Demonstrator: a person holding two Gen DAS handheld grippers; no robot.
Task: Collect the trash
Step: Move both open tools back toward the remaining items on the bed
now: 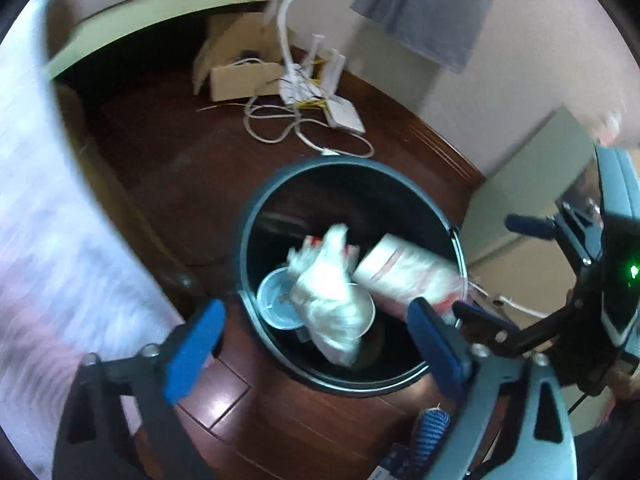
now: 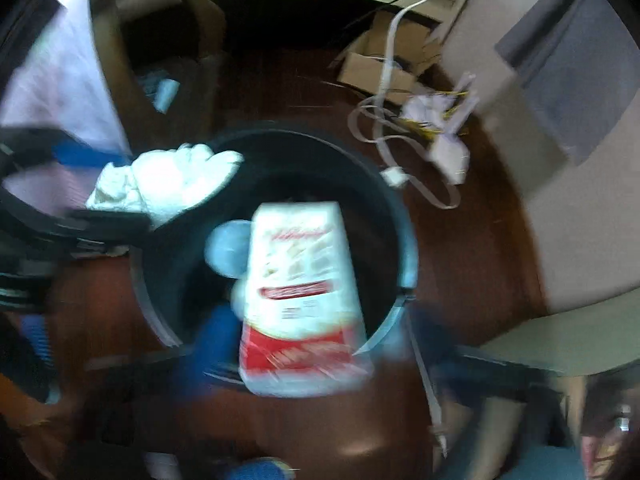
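While the left gripper (image 1: 312, 344) is spread wide and empty, a crumpled bag (image 1: 332, 300) is seen inside the bin (image 1: 256, 216); the right gripper (image 2: 316, 344) cannot be judged.

Motion blur smears the red-and-white packet (image 2: 302, 300) over the bin (image 2: 408, 264), its print unreadable, and hides the right gripper (image 2: 320, 344) fingers' spacing.

Crumpled white tissue (image 1: 332, 292) and red-white packet (image 1: 404, 276) over black bin (image 1: 256, 216).
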